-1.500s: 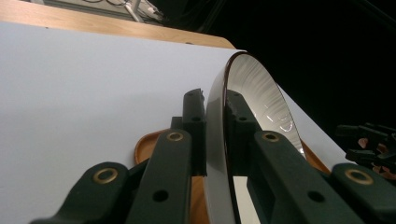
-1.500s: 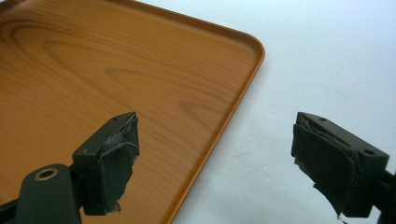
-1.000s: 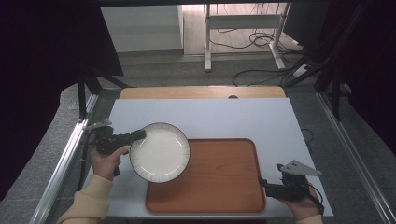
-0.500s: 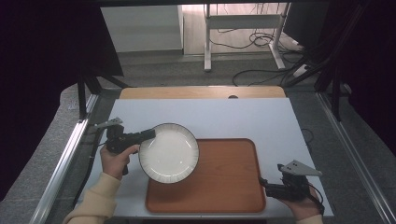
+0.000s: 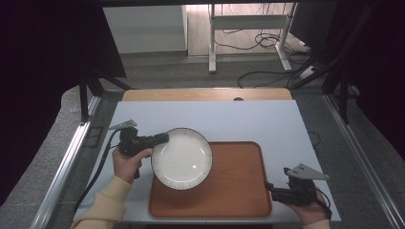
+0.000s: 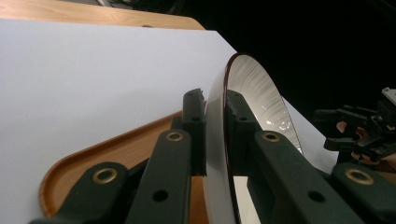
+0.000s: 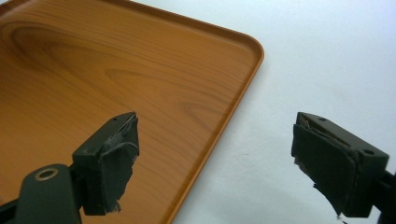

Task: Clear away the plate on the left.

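Note:
A white plate (image 5: 182, 158) with a dark rim hangs over the left part of the wooden tray (image 5: 239, 191). My left gripper (image 5: 161, 138) is shut on the plate's left rim. In the left gripper view the two black jaws pinch the plate (image 6: 254, 88) edge-on, with my left gripper (image 6: 215, 100) above the tray (image 6: 107, 154). My right gripper (image 5: 268, 188) rests at the tray's right front edge. In the right gripper view my right gripper (image 7: 215, 149) stands open, its jaws straddling the tray's rim (image 7: 233, 107) with nothing between them.
The white tabletop (image 5: 229, 119) lies around the tray, with a wooden strip (image 5: 205, 94) along its far edge. Metal rails (image 5: 67, 162) run down both sides. Cables (image 5: 267, 71) lie on the floor beyond the table.
My left gripper has carried the plate to the right, further over the tray. The right gripper has stayed where it was.

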Available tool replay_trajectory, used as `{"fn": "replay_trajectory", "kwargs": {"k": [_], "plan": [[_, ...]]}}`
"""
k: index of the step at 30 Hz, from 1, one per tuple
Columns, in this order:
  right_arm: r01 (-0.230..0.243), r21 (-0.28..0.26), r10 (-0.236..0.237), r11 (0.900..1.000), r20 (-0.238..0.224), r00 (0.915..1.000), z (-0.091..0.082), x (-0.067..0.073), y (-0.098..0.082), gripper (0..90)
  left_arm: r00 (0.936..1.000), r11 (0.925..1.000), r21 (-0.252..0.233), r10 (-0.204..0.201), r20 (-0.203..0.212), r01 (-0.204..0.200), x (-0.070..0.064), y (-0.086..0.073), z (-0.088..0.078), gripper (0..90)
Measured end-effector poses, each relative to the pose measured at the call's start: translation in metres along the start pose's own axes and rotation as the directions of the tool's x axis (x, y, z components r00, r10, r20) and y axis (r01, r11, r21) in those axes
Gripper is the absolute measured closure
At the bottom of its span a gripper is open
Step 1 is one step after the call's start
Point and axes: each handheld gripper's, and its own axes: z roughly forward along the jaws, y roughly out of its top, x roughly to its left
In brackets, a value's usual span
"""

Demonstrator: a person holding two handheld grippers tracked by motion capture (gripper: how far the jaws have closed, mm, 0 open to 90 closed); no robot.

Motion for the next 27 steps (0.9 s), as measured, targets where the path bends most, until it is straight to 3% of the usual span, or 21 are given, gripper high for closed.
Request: {"fn": "replay_trajectory", "kwargs": {"k": [27], "plan": [[-0.001, 0.000, 0.001, 1.000, 0.000, 1.0000, 0.000, -0.001, 0.000, 15.4, 0.9977, 0.9948, 0.098, 0.021, 0.065, -0.028, -0.025, -0.008, 0.055, 81.3]]}}
